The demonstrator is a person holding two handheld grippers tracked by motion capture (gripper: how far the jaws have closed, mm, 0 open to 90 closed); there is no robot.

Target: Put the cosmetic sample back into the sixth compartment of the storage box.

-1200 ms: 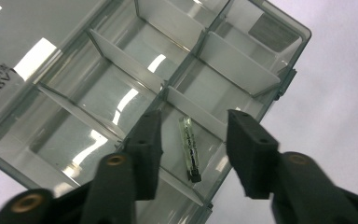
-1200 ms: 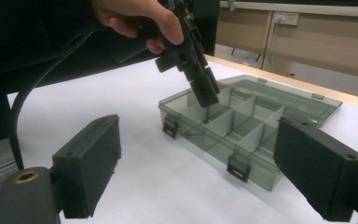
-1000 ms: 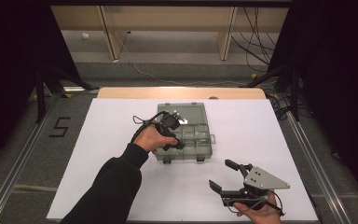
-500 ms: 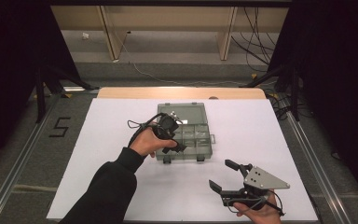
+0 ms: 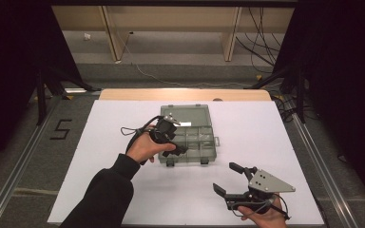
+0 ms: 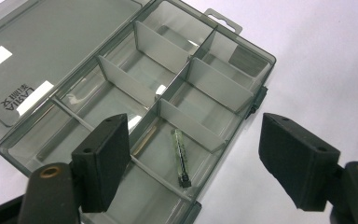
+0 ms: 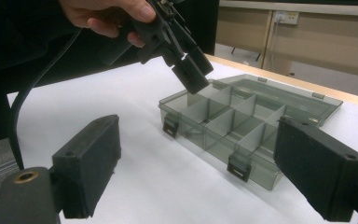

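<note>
Hovering over the open compartment box [image 5: 188, 135] in the middle of the table [image 5: 100, 156], the left gripper [image 6: 193, 158] had just been opening its jaws, nothing between them; a small green part [image 6: 180, 156] lay below in a near compartment, seemingly just dropped. The right gripper [image 5: 233, 180] waited near the table's front edge, jaws wide and empty. Next, judging by this, the left should lift clear.

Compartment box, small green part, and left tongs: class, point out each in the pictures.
Compartment box [image 6: 254, 95]: left gripper view, side wall.
Small green part [image 6: 181, 154]: left gripper view, its middle.
Left tongs [image 5: 177, 144]: high view, between the tips.
</note>
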